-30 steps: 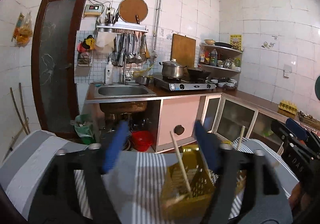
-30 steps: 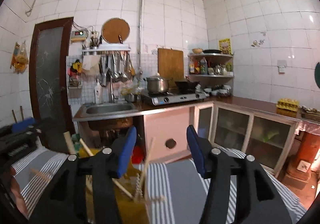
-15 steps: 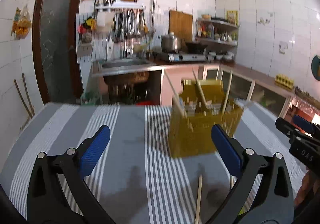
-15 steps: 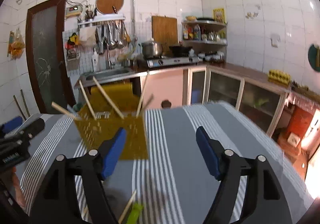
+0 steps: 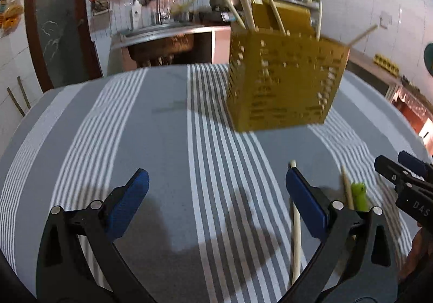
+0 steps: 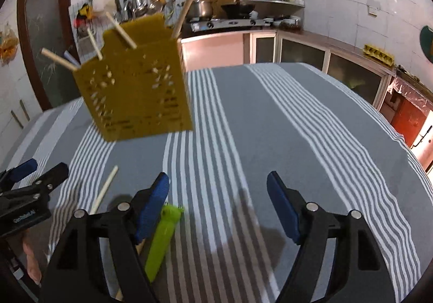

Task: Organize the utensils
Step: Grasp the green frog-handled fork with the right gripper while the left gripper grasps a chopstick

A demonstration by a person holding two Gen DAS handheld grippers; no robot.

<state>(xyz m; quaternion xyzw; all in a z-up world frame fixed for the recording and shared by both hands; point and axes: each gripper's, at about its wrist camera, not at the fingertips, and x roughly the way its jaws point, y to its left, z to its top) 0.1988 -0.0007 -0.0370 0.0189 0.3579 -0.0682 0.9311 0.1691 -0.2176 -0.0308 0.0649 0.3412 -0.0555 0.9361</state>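
Note:
A yellow perforated utensil holder point(image 5: 284, 81) stands on the grey striped tablecloth point(image 5: 135, 127) with several wooden chopsticks leaning in it. My left gripper point(image 5: 216, 202) is open over bare cloth, nothing between its fingers. Just right of its right finger lie a loose wooden chopstick point(image 5: 296, 235), a second chopstick point(image 5: 346, 189) and a green utensil point(image 5: 358, 194). My right gripper point(image 6: 217, 202) is open too, with nothing between its fingers. The green utensil point(image 6: 165, 232) and a chopstick point(image 6: 104, 189) lie by its left finger. The holder point(image 6: 135, 91) is further back on the left.
Each gripper shows at the edge of the other's view: right gripper point(image 5: 391, 159), left gripper point(image 6: 47, 167). The tablecloth point(image 6: 297, 127) drops off at the right. Behind the table are a sink counter point(image 5: 162, 32), a stove point(image 6: 227, 22), cabinets point(image 6: 297, 54) and a dark door point(image 5: 59, 21).
Both grippers have sunk and tipped down toward the table, and their jaws have spread wider. The holder looms larger, and the loose chopsticks and green utensil have come into view.

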